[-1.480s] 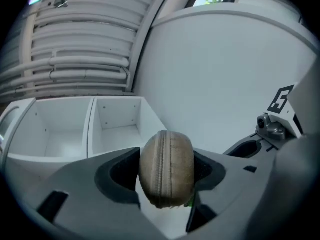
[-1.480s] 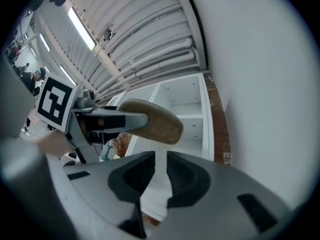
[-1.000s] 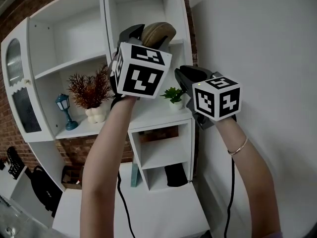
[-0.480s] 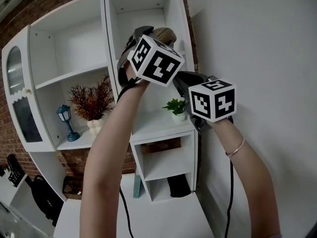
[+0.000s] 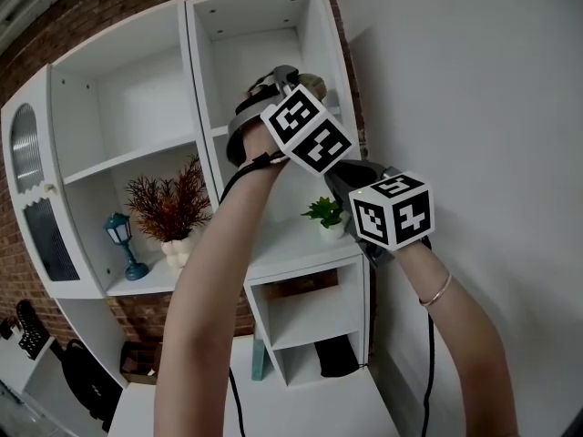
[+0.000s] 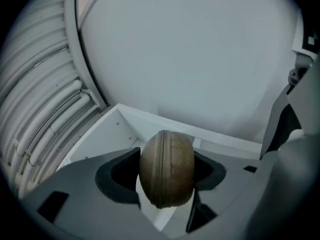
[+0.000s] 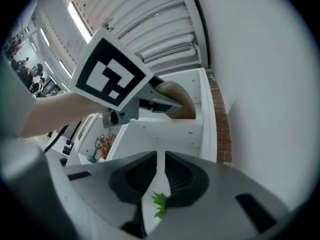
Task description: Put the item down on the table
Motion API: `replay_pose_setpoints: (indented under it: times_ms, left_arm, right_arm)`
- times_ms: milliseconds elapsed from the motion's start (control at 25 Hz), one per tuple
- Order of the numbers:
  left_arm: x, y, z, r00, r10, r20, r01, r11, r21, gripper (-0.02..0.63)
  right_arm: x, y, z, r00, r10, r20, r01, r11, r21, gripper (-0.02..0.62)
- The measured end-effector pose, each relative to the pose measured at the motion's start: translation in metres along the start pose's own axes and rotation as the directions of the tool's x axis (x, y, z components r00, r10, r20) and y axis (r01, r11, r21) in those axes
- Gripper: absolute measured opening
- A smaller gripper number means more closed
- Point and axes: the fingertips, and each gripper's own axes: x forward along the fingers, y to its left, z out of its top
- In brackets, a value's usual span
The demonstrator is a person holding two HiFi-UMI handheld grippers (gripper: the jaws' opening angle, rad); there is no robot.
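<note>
While pinched high in the air and not yet set down: carrying step, judged no further than midway.

Nearest, at the bottom of the head view, white desk [image 5: 301,412], well below both hands.

Further out, right gripper [image 7: 161,176], jaws drawn almost together on nothing, just a thin slit between them, small green potted plant [image 7: 159,204] glimpsed through it.

Beyond that, left gripper [image 6: 166,171], jaws spread wide and clamped on the tan, oval, pouch-like item with a ribbed seam [image 6: 166,168], gripped across its short width. Long axis upright in the left gripper view, crosswise to the line of closing, seam edge turned toward the camera, rounded upper end poking past the jaw tips.

Farthest, tall white shelf unit [image 5: 137,153], with the item up by its top compartment.

Next, by judgement: bring the left hand a long way down to the desk, turn the wrist to land the item on a broad side, then ease the jaws apart. Likely to rock or roll if released on the seam edge.
</note>
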Motion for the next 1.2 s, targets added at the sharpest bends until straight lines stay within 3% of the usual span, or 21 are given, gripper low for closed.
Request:
replay_pose_setpoints:
  times_ms: [160, 440, 680, 1040, 1200]
  left_arm:
    - [0.013, -0.007, 0.001, 1.0, -0.003, -0.019, 0.004, 0.998, 0.063, 0.272]
    - [0.037, -0.014, -0.005, 0.998, -0.028, -0.058, 0.031, 0.997, 0.065, 0.272]
    - [0.046, -0.014, -0.001, 0.996, -0.084, -0.042, 0.083, 0.996, -0.028, 0.268]
    - [0.054, -0.009, -0.002, 0.996, -0.085, -0.022, 0.083, 0.993, -0.079, 0.268]
    - [0.053, -0.008, -0.004, 0.996, -0.091, 0.005, 0.09, 0.983, -0.162, 0.287]
  right_arm:
    - [0.002, -0.005, -0.01, 1.0, -0.01, -0.019, 0.01, 1.0, -0.003, 0.038]
    - [0.006, -0.013, -0.025, 0.999, -0.021, -0.037, 0.02, 1.0, -0.022, 0.037]
    - [0.008, -0.02, -0.031, 0.998, -0.038, -0.052, 0.037, 0.999, -0.021, 0.035]
    - [0.009, -0.021, -0.04, 0.996, -0.05, -0.077, 0.049, 0.999, -0.021, 0.035]
    - [0.007, -0.021, -0.042, 0.995, -0.049, -0.082, 0.048, 0.999, -0.016, 0.035]
